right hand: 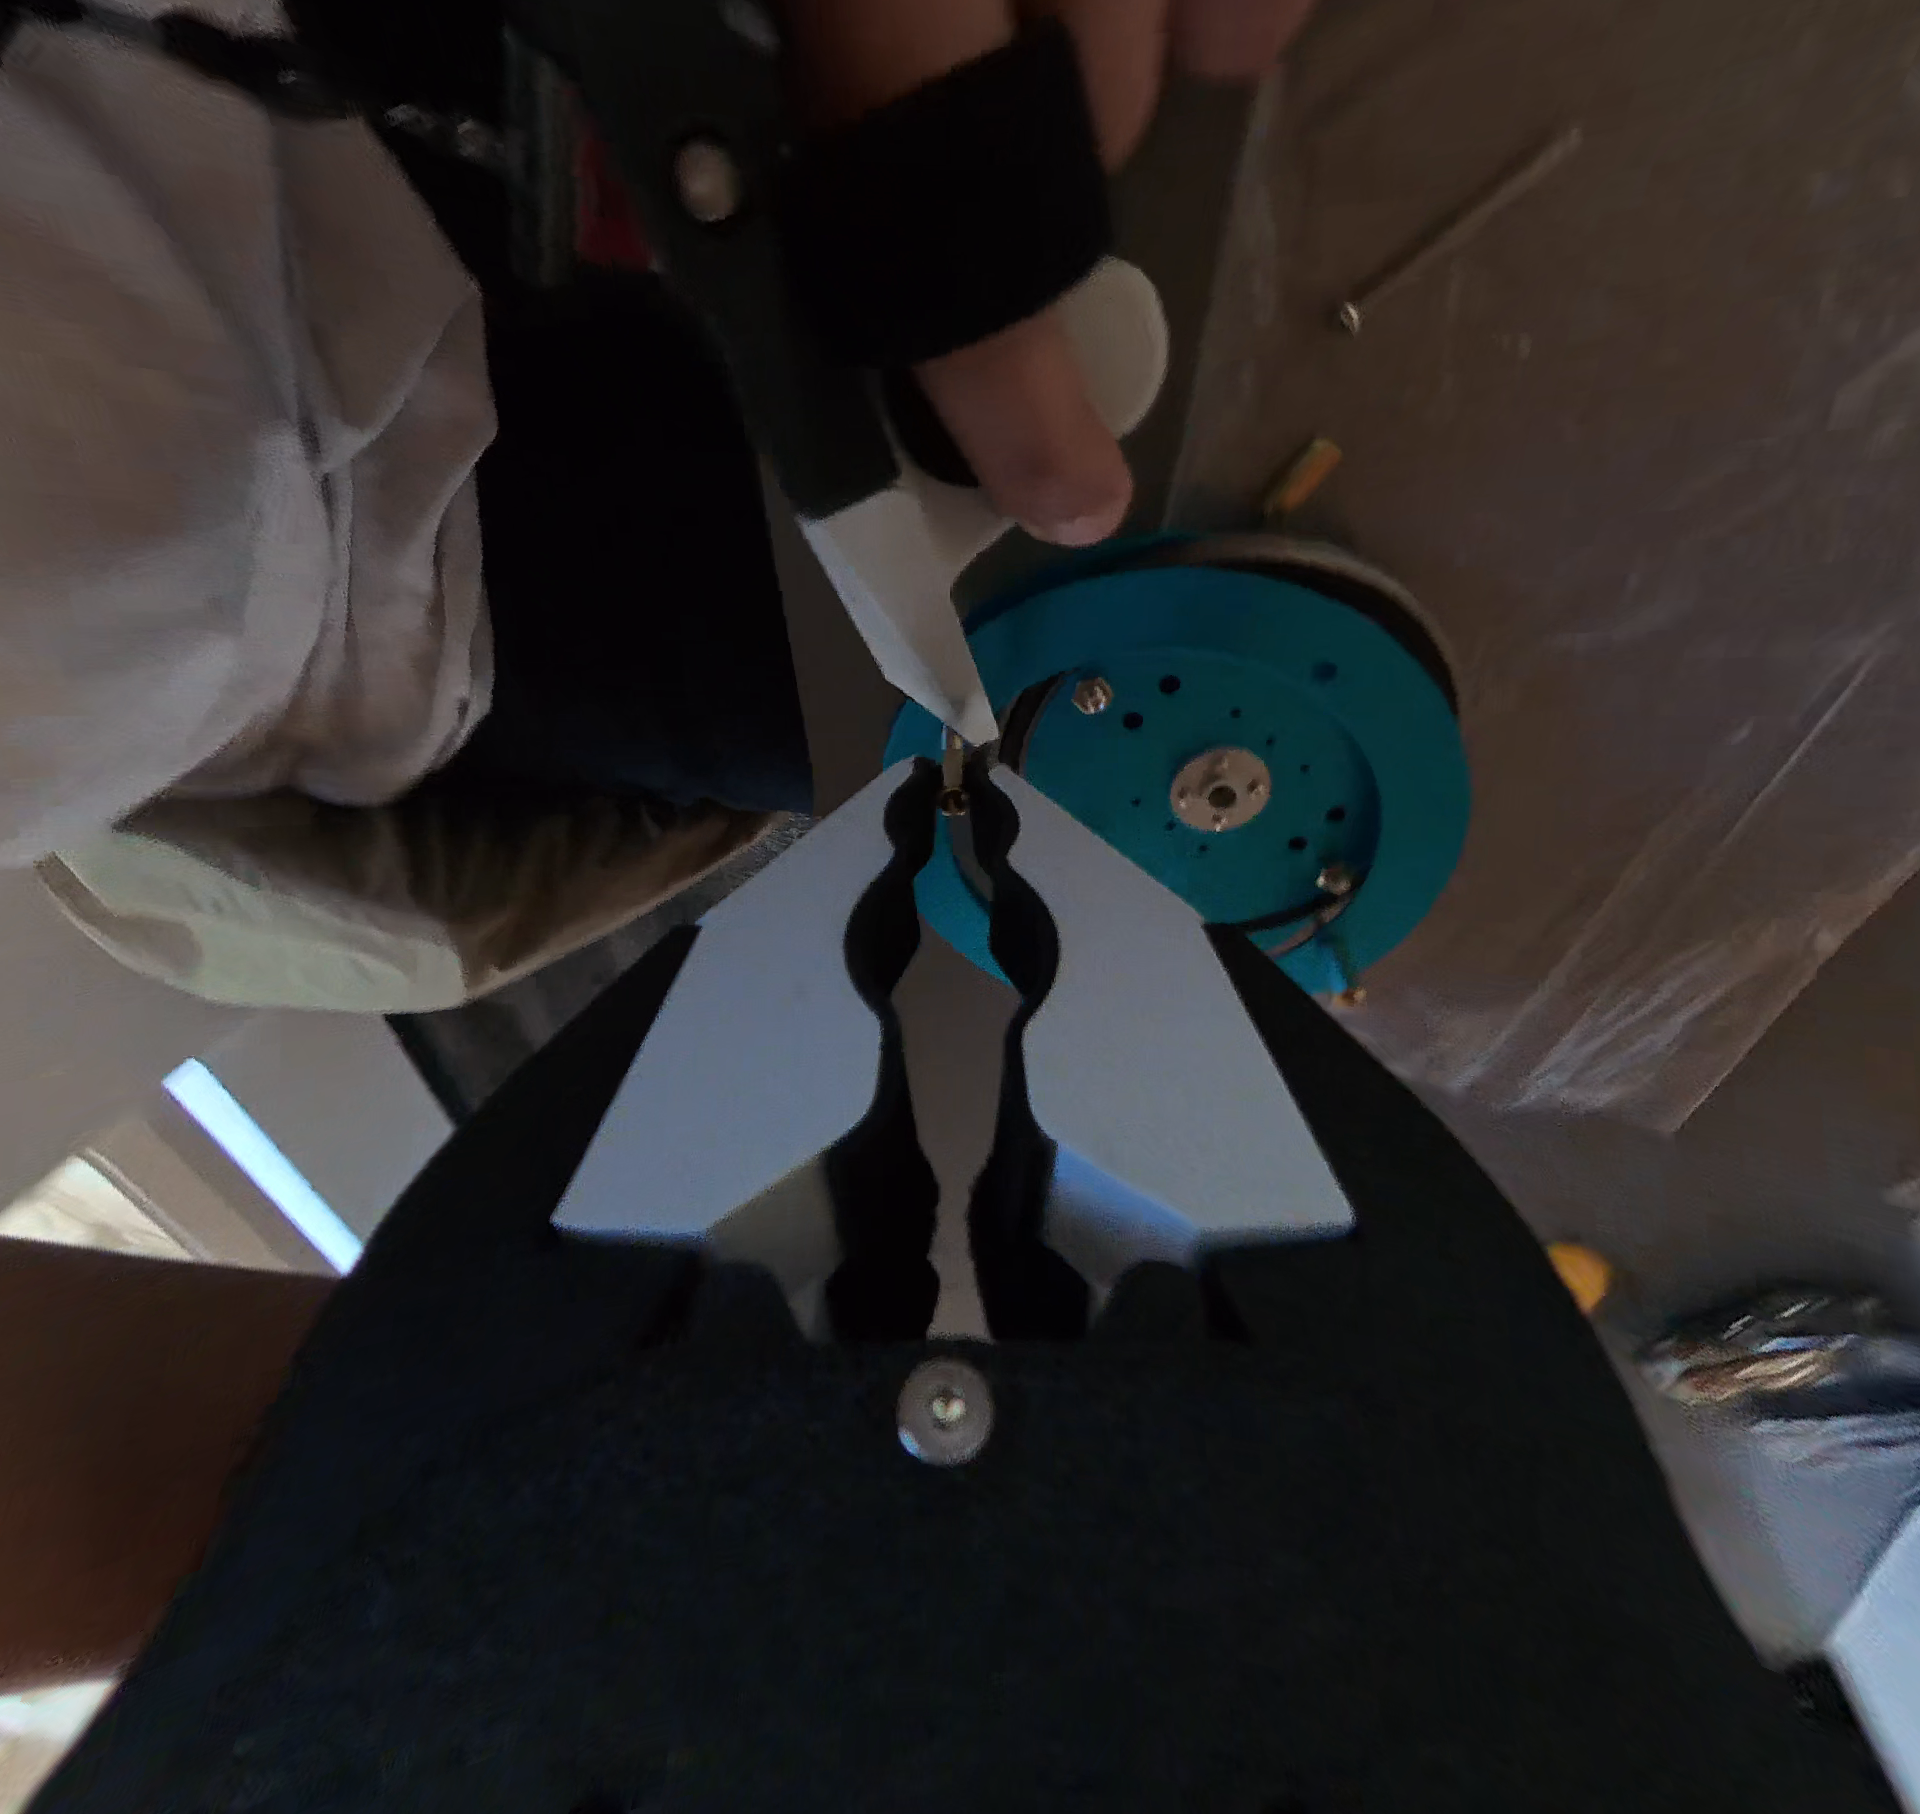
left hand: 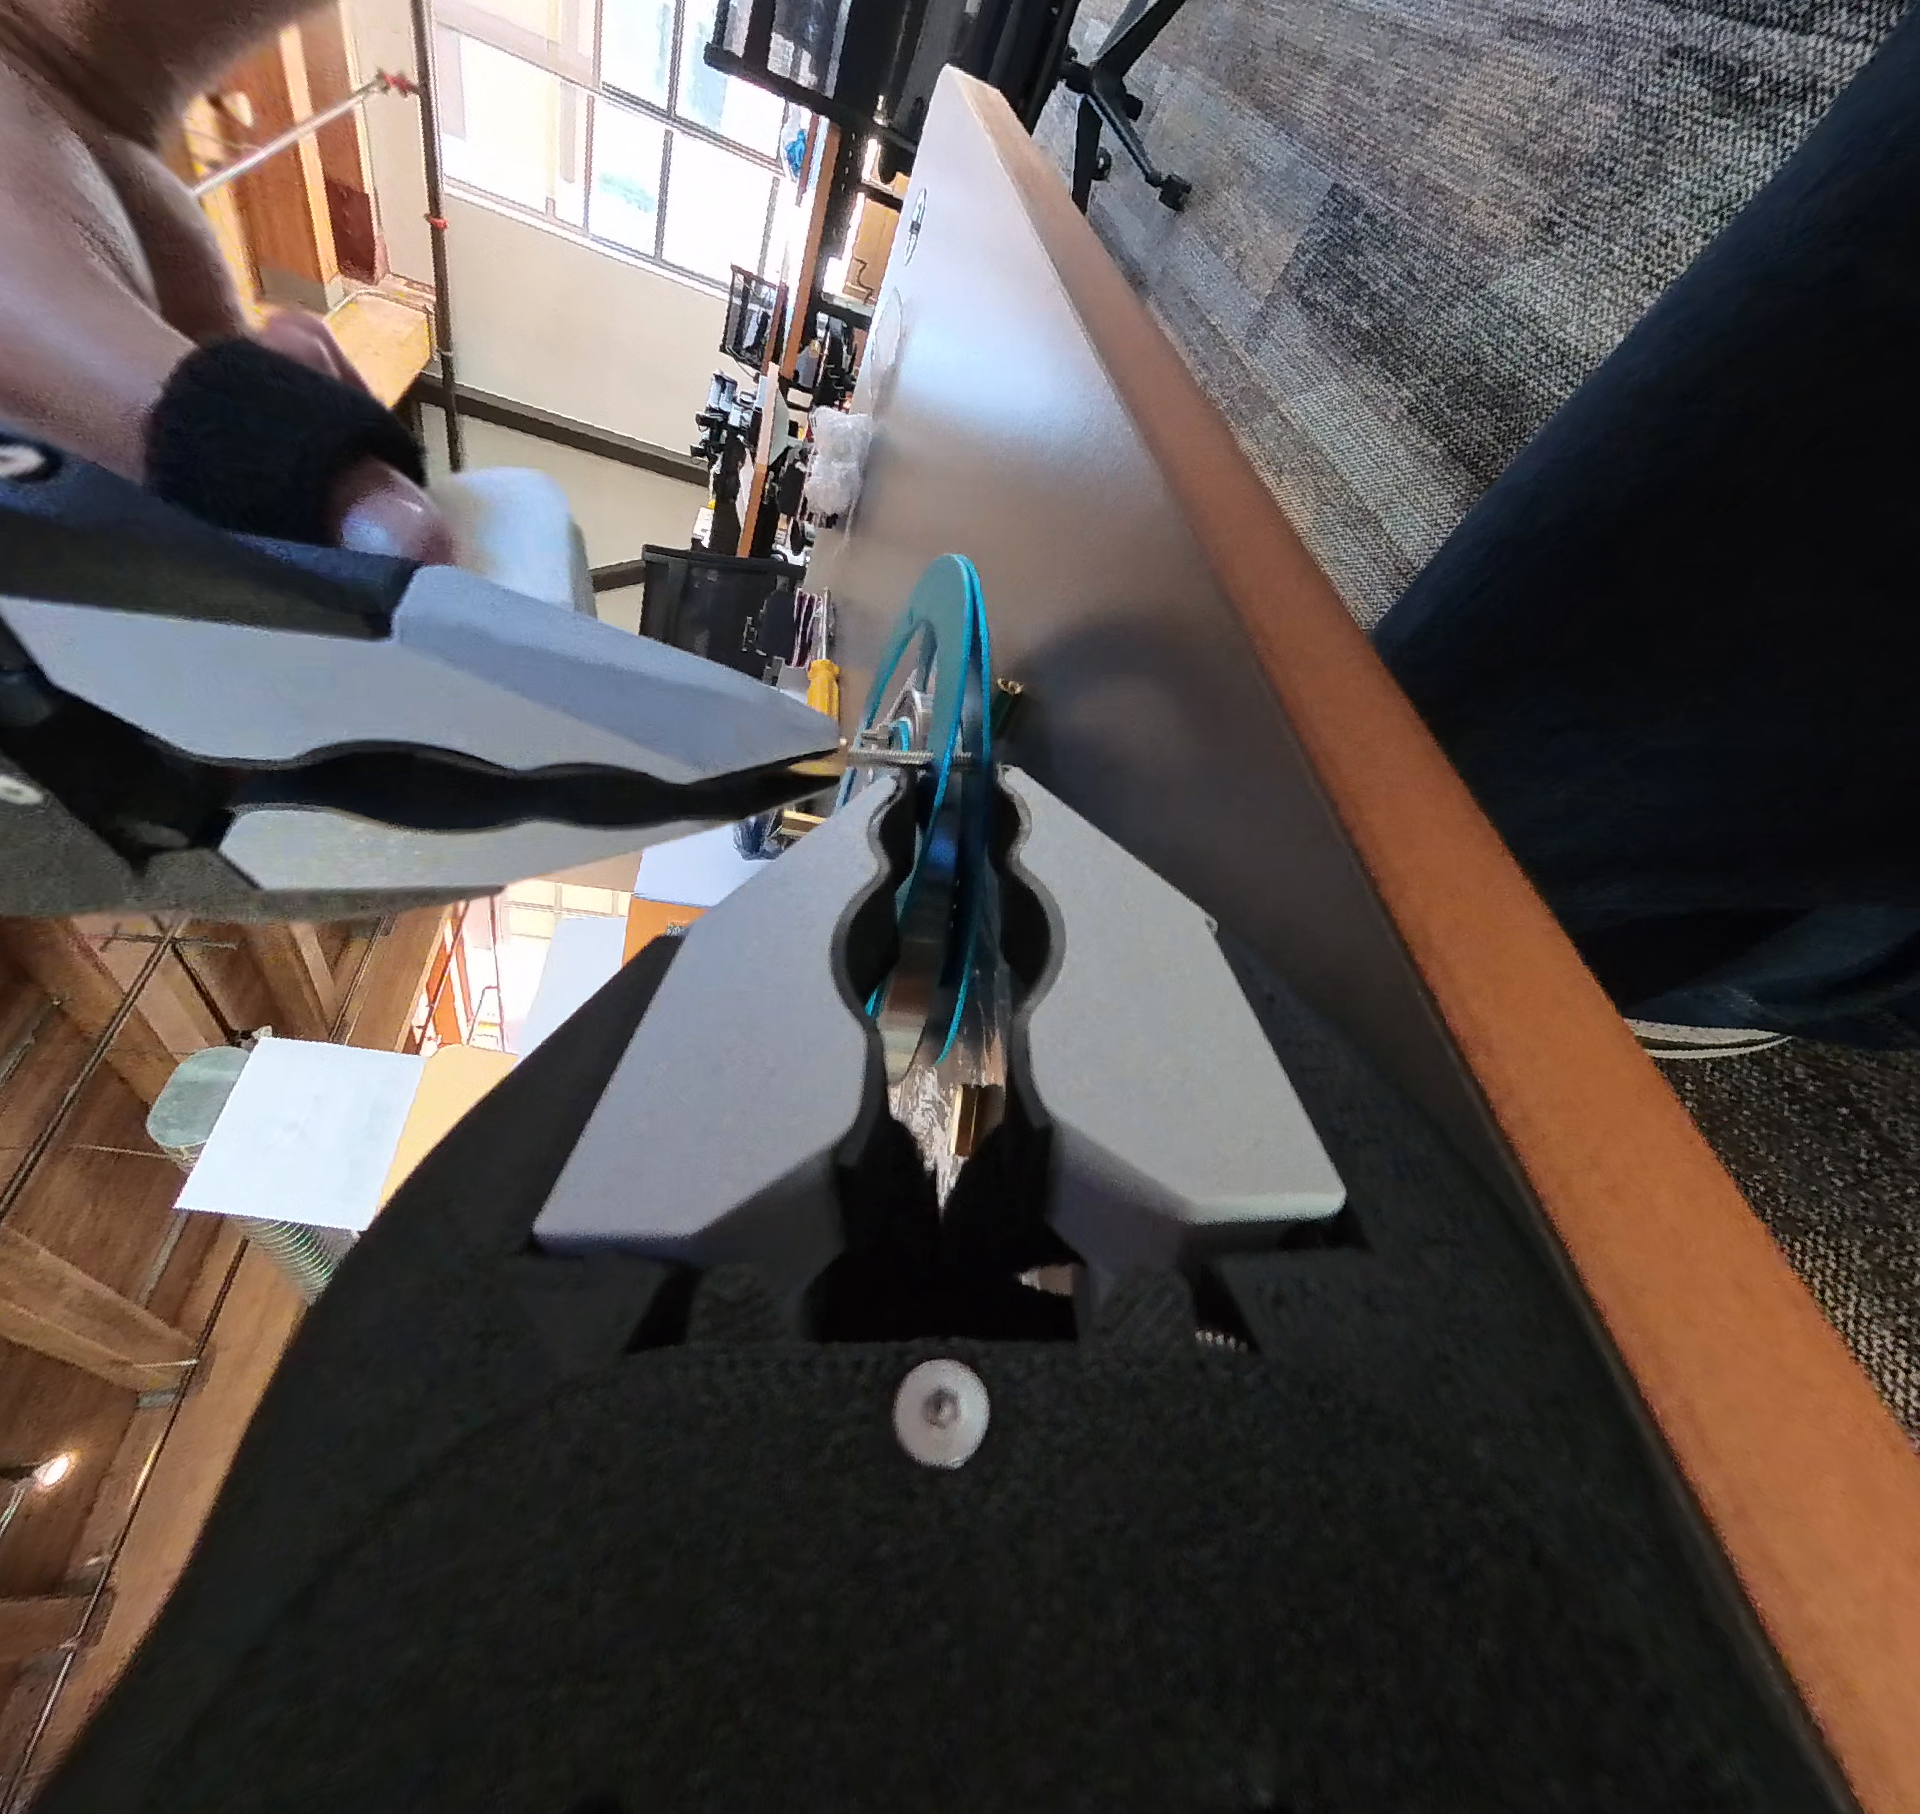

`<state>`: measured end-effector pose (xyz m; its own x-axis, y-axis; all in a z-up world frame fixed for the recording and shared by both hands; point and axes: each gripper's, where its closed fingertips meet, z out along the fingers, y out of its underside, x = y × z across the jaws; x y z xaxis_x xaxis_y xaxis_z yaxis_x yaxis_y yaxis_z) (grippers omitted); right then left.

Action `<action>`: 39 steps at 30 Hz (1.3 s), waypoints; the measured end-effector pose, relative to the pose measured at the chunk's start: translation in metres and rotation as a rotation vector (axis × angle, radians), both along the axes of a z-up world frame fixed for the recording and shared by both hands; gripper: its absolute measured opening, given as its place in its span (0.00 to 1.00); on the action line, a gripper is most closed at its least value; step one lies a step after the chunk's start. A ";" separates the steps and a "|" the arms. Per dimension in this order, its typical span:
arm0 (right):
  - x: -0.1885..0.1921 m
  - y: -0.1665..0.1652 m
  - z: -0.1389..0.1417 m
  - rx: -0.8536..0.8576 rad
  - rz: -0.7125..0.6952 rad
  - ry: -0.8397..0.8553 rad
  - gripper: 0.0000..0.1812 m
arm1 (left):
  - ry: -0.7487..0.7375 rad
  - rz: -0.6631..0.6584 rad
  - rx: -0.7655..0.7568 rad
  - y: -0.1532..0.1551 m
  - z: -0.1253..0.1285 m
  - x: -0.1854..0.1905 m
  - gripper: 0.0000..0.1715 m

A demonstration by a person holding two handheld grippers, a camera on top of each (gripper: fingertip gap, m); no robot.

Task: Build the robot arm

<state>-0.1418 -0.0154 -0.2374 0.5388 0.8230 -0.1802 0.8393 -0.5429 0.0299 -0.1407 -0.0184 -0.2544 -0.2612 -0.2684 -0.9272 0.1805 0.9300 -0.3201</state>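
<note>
Grey table (left hand: pixel 1049 434) with wood edge, clear plastic sheet (right hand: pixel 1621 725), long screw (right hand: pixel 1455 226), black office chair (left hand: pixel 1122 50).

disc (right hand: pixel 1382 777): matt blue plastic | screw (left hand: pixel 914 754): shiny metal | table (left hand: pixel 1039 476): smooth grey, wood-edged

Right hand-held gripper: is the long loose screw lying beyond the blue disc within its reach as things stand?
Probably not yet. The right hand-held gripper is shut on a small screw at the blue disc; the long screw lies uncovered beyond, but its grip is occupied.
</note>
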 end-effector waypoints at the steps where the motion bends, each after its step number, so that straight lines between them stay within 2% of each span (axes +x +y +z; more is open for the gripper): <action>1: 0.001 -0.001 0.000 0.005 -0.053 -0.017 0.03 | 0.000 0.000 0.002 0.000 0.000 0.000 0.07; 7: 0.001 -0.002 0.000 -0.006 -0.348 -0.106 0.03 | -0.008 0.000 0.023 -0.001 0.000 -0.001 0.07; 11: 0.000 -0.001 0.000 -0.043 -0.614 -0.108 0.02 | -0.008 0.010 0.026 0.001 0.000 0.000 0.07; 14: 0.001 0.000 0.000 -0.032 -0.752 -0.119 0.02 | -0.007 0.019 0.024 0.002 0.000 0.001 0.07; 21: 0.001 0.002 0.001 -0.017 -0.901 -0.146 0.02 | -0.024 0.035 0.045 0.003 0.001 0.001 0.07; 23: 0.001 0.003 0.002 -0.018 -0.899 -0.159 0.02 | -0.033 0.042 0.050 0.004 0.002 0.002 0.07; 27: 0.002 0.007 0.004 0.038 -0.784 -0.159 0.03 | -0.047 0.037 0.047 0.005 0.003 0.001 0.07; 31: 0.001 0.003 0.012 0.144 -0.681 -0.069 0.14 | -0.050 0.030 0.050 0.004 0.003 0.001 0.07; 37: 0.001 -0.007 0.017 0.268 -0.305 0.101 0.19 | -0.044 0.014 0.040 0.002 0.003 0.000 0.07; 39: 0.006 -0.009 0.020 0.302 -0.265 0.176 0.20 | -0.038 0.013 0.036 0.003 0.003 0.000 0.07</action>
